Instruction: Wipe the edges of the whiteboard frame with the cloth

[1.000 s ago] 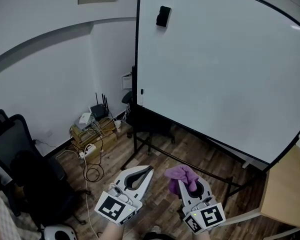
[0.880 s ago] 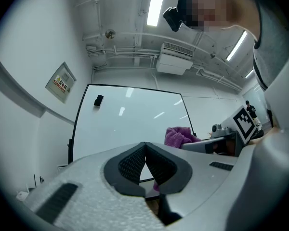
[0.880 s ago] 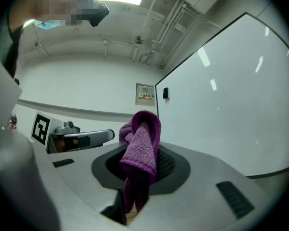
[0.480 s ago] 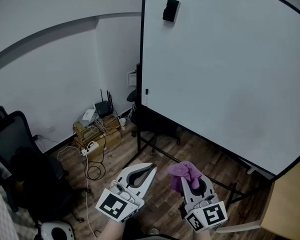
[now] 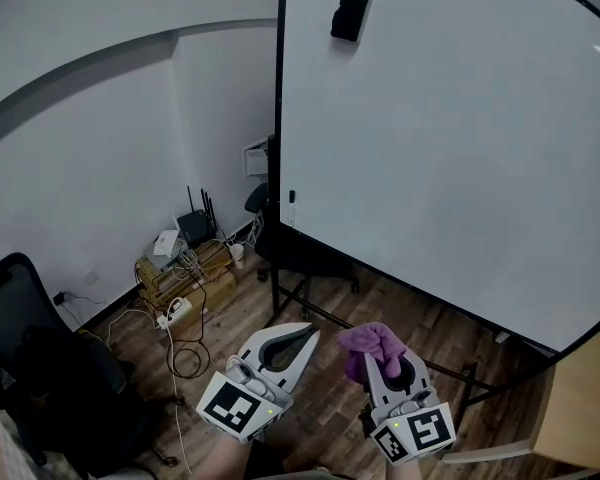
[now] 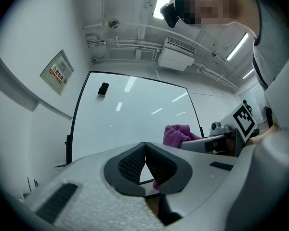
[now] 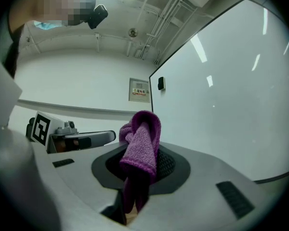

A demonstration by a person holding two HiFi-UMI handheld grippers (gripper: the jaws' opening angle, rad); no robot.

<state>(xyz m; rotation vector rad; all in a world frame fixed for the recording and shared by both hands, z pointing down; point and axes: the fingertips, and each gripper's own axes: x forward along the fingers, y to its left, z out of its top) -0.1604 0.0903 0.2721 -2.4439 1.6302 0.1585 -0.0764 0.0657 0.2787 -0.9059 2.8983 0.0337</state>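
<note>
A large whiteboard [image 5: 450, 148] on a black stand fills the upper right of the head view; its black left frame edge [image 5: 280, 98] runs vertically. A black eraser [image 5: 349, 14] sticks near its top left. My right gripper [image 5: 380, 352] is shut on a purple cloth [image 5: 368, 345], held low, well short of the board. The cloth [image 7: 140, 143] bunches up between the jaws in the right gripper view. My left gripper [image 5: 298, 335] is shut with nothing in it, beside the right one. In the left gripper view the whiteboard [image 6: 135, 114] and the cloth [image 6: 176, 134] show ahead.
A black office chair [image 5: 30, 358] stands at the lower left. Cardboard boxes with a router, power strip and cables [image 5: 185, 268] sit on the wooden floor by the wall. A wooden table corner [image 5: 580, 408] is at the lower right. The board's stand legs [image 5: 310, 308] cross the floor.
The view has shifted slightly, bringing the board's left frame edge nearer the centre. Both grippers stay low and shut, with the cloth still held in the right one.
</note>
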